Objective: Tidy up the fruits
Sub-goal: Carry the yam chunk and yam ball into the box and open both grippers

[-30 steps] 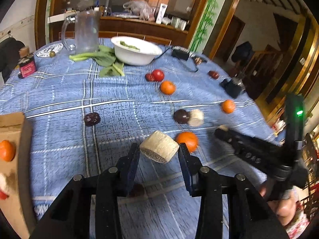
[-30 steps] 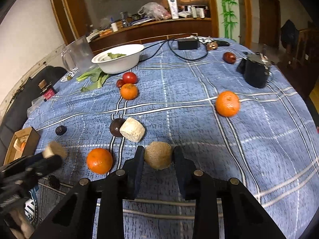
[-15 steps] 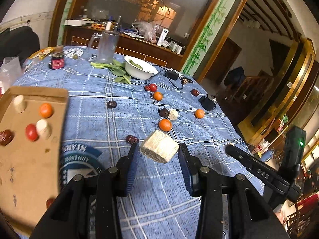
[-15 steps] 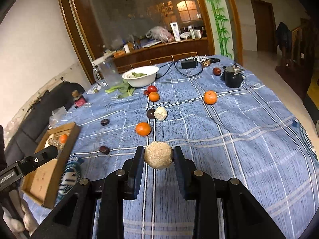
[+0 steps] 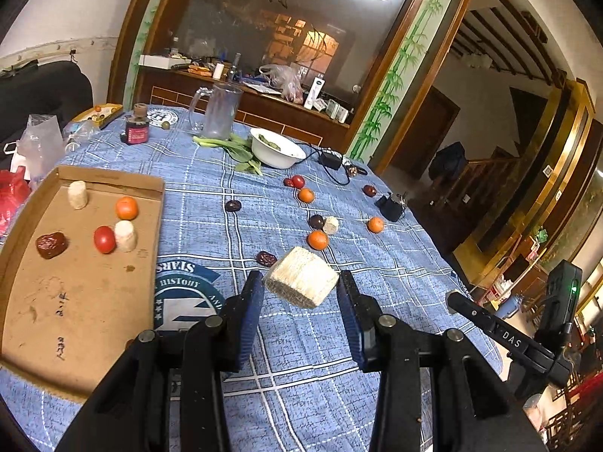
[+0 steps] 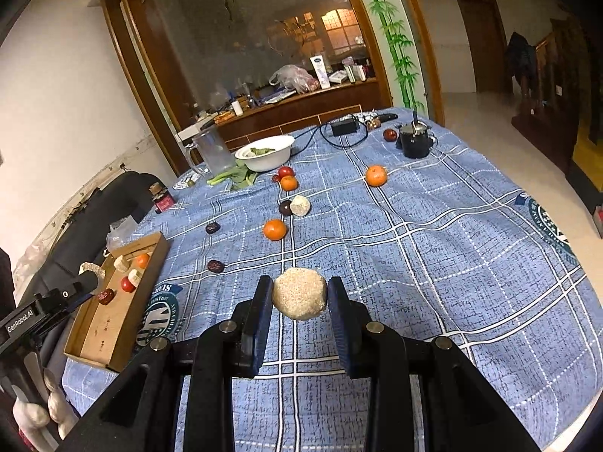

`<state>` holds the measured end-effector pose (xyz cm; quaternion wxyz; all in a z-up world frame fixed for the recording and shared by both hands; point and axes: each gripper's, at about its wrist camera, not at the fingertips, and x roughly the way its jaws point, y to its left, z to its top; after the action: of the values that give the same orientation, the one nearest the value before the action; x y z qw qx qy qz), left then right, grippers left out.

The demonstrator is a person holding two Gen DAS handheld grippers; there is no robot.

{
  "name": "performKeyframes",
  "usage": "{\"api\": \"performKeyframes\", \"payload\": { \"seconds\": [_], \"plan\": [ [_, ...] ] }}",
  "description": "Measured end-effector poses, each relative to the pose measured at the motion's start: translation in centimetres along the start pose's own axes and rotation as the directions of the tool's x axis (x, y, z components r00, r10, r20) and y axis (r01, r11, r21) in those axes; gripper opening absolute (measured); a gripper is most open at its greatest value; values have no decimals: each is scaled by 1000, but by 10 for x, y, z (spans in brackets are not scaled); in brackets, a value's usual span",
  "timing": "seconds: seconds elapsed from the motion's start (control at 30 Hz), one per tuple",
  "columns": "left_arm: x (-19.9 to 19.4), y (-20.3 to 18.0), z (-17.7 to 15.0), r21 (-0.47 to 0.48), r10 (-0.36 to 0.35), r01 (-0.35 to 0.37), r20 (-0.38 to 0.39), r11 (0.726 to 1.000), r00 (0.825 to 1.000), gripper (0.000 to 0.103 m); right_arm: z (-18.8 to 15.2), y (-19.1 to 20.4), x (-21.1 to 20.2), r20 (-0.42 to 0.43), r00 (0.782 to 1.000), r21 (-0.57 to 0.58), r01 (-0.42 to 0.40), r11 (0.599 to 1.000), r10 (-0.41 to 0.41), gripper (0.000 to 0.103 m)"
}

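While each hand-held gripper [image 5: 300, 293] [image 6: 299, 297] clamps one pale chunk [image 5: 301, 282] [image 6: 299, 298], five pieces fill the tray [image 5: 22, 358].

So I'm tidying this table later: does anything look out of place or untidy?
Yes. Leafy greens lie loose on the tablecloth beside the white bowl rather than in it, and a black power adapter with its cable trails among the scattered fruit. Nothing looks spilled or broken.
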<state>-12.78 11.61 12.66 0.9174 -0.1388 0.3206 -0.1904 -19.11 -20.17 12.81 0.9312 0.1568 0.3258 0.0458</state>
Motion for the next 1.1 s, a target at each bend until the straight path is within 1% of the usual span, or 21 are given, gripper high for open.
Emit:
{"api": "performKeyframes", "payload": {
  "seconds": [0.2, 0.37, 0.5, 0.6, 0.67, 0.7, 0.77, 0.83, 0.87, 0.93, 0.97, 1.0, 1.03, 1.1],
  "plan": [
    [-18, 13, -2, -15, 18, -17, 33, 1000, 999, 39, -8, 14, 0, -15, 1000, -27, -15, 1000, 15, 32],
    [-22, 32, -5, -45, 45, -43, 36, 998, 998, 39, -14, 28, 8, -35, 999, -59, -34, 998, 32, 32],
    [-22, 53, -5, -78, 80, -77, 30, 994, 996, 39, -17, 39, 20, -66, 997, -79, -54, 995, 49, 32],
    [-29, 70, -4, -104, 119, -114, 41, 988, 992, 39, -14, 48, 31, -93, 992, -83, -91, 992, 83, 32],
    [-36, 83, -4, -118, 158, -152, 45, 981, 986, 39, -9, 61, 42, -124, 983, -80, -145, 986, 134, 32],
    [-40, 90, -5, -125, 181, -174, 46, 977, 982, 39, -6, 72, 49, -142, 975, -88, -183, 979, 170, 32],
    [-47, 106, -6, -133, 248, -241, 43, 962, 968, 39, -4, 91, 59, -164, 965, -113, -225, 968, 205, 32],
    [-51, 125, -8, -139, 339, -332, 28, 933, 940, 39, -4, 118, 71, -198, 950, -153, -274, 950, 242, 32],
    [-52, 134, -10, -146, 369, -363, 19, 920, 929, 39, -5, 137, 80, -226, 937, -176, -307, 935, 265, 32],
    [-52, 156, -12, -170, 405, -400, -10, 901, 914, 39, -9, 161, 91, -265, 919, -201, -349, 915, 292, 32],
    [-52, 166, -12, -182, 418, -415, -26, 892, 908, 39, -12, 180, 100, -295, 904, -220, -379, 899, 309, 32],
    [-51, 174, -11, -188, 427, -425, -36, 885, 904, 39, -14, 190, 104, -310, 897, -231, -393, 890, 316, 32],
    [-49, 183, -9, -192, 435, -436, -49, 879, 899, 39, -17, 208, 113, -334, 885, -254, -415, 874, 324, 32],
    [-44, 196, -5, -197, 441, -448, -79, 872, 894, 39, -23, 231, 124, -360, 875, -289, -434, 853, 324, 32]
  ]
}}
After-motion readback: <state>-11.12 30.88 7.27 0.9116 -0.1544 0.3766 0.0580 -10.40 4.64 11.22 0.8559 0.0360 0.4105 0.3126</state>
